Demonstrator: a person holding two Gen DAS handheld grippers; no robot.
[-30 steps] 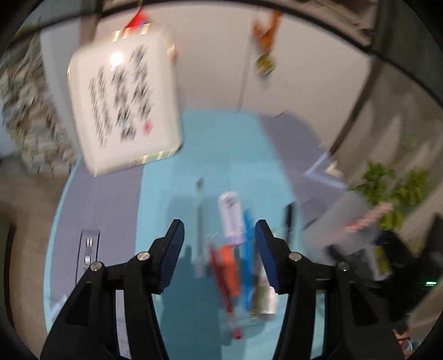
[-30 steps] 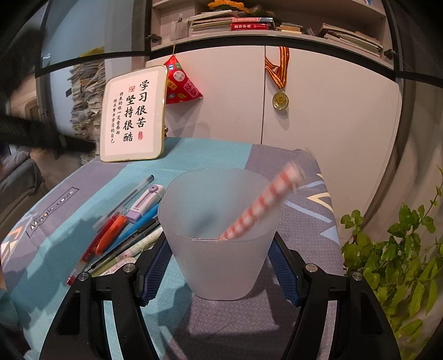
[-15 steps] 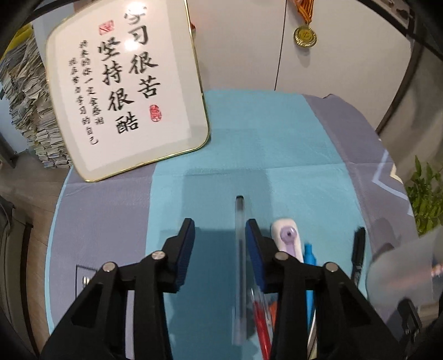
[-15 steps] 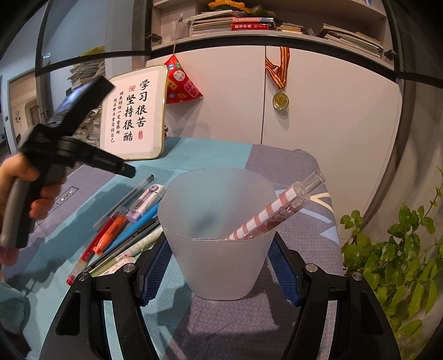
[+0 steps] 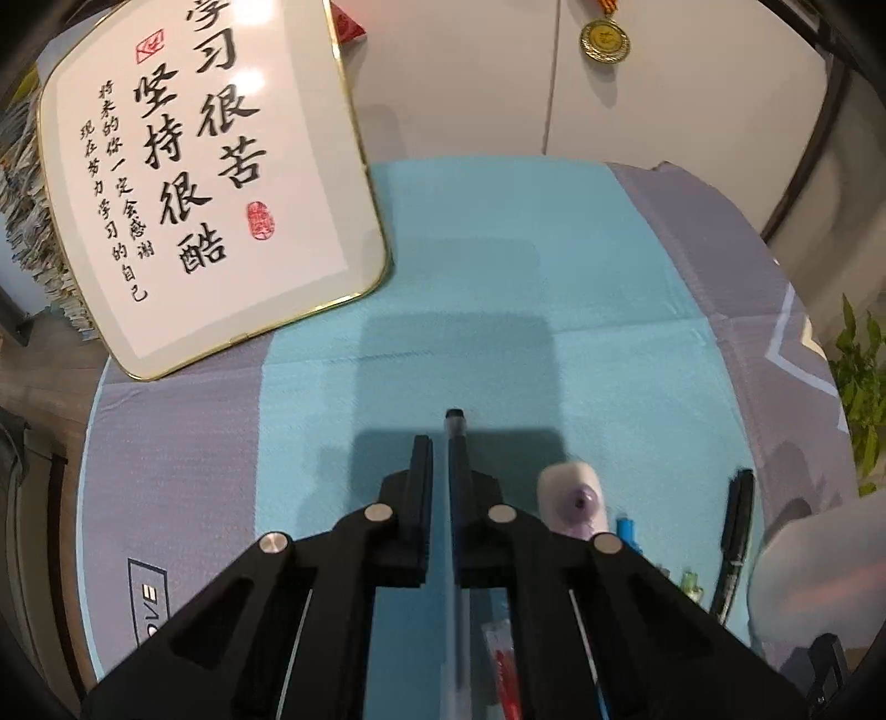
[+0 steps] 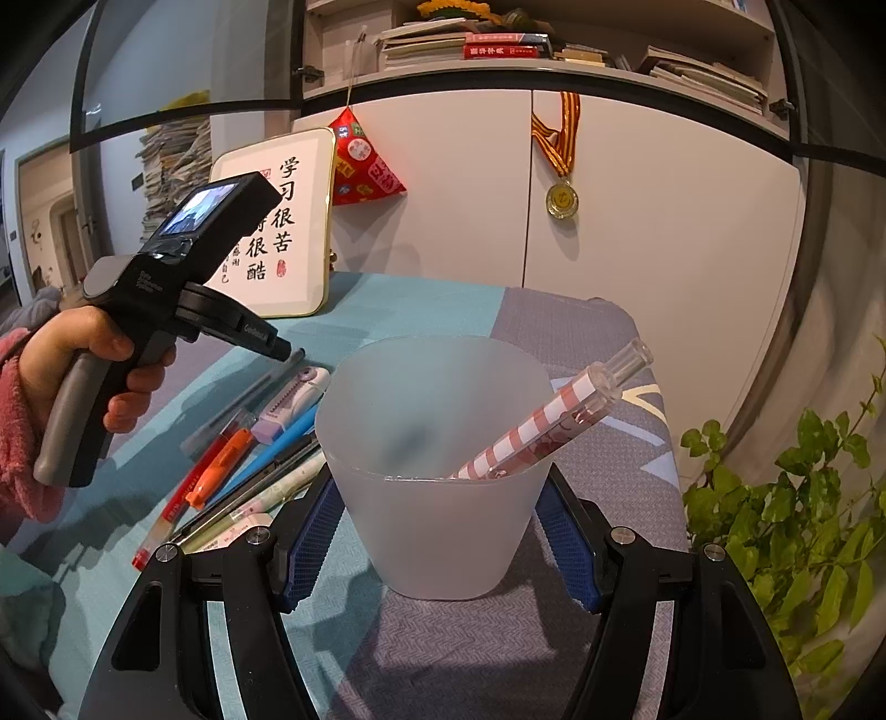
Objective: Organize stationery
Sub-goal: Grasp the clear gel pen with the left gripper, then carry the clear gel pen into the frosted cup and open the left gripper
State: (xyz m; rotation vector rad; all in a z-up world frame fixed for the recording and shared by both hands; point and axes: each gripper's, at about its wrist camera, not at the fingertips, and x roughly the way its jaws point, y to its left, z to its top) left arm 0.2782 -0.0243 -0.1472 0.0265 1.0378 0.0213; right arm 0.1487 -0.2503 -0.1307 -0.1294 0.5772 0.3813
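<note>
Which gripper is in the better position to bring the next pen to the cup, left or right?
Left. The left gripper is already shut on the clear pen lying on the mat, so it only needs lifting. The right gripper is occupied, shut on the cup.

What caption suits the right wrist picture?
Right gripper holds a frosted cup with a striped pen inside.

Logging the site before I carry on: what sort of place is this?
Probably a home study. A shelf of books runs above white cabinets, a medal hangs on a door, a framed calligraphy board stands on the cloth-covered table, newspapers are stacked behind.
</note>
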